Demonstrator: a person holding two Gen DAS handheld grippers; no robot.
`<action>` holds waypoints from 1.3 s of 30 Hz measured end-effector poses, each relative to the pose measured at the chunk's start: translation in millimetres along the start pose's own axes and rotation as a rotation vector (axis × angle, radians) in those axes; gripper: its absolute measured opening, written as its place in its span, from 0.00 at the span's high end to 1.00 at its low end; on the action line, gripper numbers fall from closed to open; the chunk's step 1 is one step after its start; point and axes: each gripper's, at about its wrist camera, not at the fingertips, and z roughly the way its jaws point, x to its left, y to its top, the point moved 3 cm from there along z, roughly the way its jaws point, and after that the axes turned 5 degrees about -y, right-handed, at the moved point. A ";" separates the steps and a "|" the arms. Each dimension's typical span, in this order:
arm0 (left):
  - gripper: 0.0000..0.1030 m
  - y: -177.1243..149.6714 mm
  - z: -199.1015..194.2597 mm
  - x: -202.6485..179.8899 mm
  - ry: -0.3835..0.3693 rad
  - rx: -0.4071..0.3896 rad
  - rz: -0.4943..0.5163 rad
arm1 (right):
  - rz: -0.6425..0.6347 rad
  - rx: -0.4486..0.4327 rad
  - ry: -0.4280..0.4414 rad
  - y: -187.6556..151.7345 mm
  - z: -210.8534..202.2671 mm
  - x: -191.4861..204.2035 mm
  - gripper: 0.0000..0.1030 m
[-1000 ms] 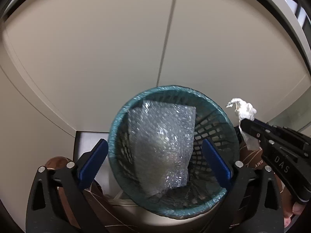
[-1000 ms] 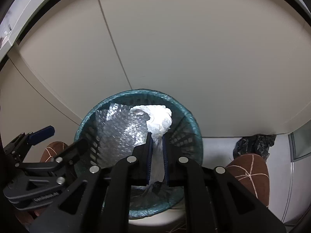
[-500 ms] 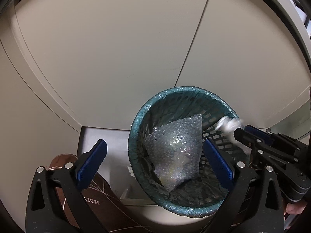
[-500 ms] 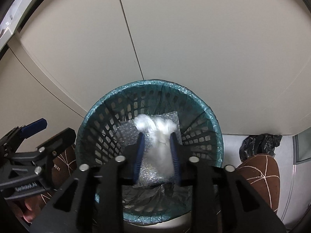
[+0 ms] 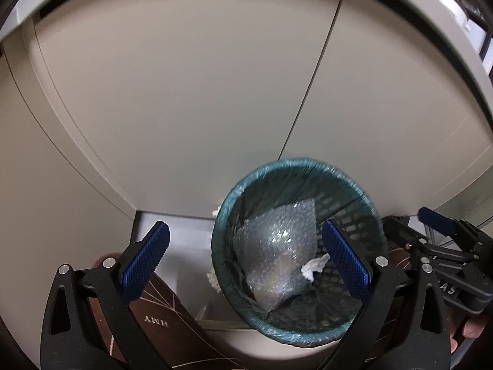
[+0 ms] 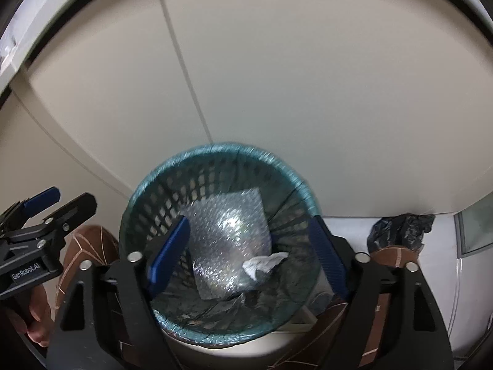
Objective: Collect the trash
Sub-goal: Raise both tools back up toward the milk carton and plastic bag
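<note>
A teal mesh waste basket (image 5: 295,165) (image 6: 215,149) stands on the floor against cream cabinet doors. Inside lie a sheet of bubble wrap (image 5: 274,246) (image 6: 228,231) and a crumpled white tissue (image 5: 314,268) (image 6: 263,263). My left gripper (image 5: 243,265) is open and empty, held above the basket's left side. My right gripper (image 6: 246,252) is open and empty, right above the basket; it also shows at the right of the left wrist view (image 5: 409,225).
Cream cabinet doors (image 5: 185,92) rise behind the basket. A black plastic bag (image 6: 400,228) lies on the floor at the right. Brown slippers (image 5: 160,317) (image 6: 394,256) flank the basket. Small white scraps (image 5: 214,277) lie on the floor by its left side.
My right gripper opened and the white tissue dropped into the basket onto the bubble wrap. Both grippers pulled up and back from the basket; the left one shifted left.
</note>
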 end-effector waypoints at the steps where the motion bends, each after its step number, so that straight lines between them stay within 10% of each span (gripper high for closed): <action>1: 0.06 3.5 -5.5 -0.2 0.010 -0.012 0.000 | 0.009 -0.013 -0.001 4.0 -7.6 -3.2 0.20; 21: 0.06 110.6 -118.5 -38.9 -0.024 -0.203 0.042 | 0.076 -0.300 -0.093 133.2 -168.3 -39.7 0.08; 39: 0.06 267.8 -116.9 -34.3 0.020 -0.247 0.072 | 0.107 -0.220 -0.086 297.3 -125.1 -26.5 0.08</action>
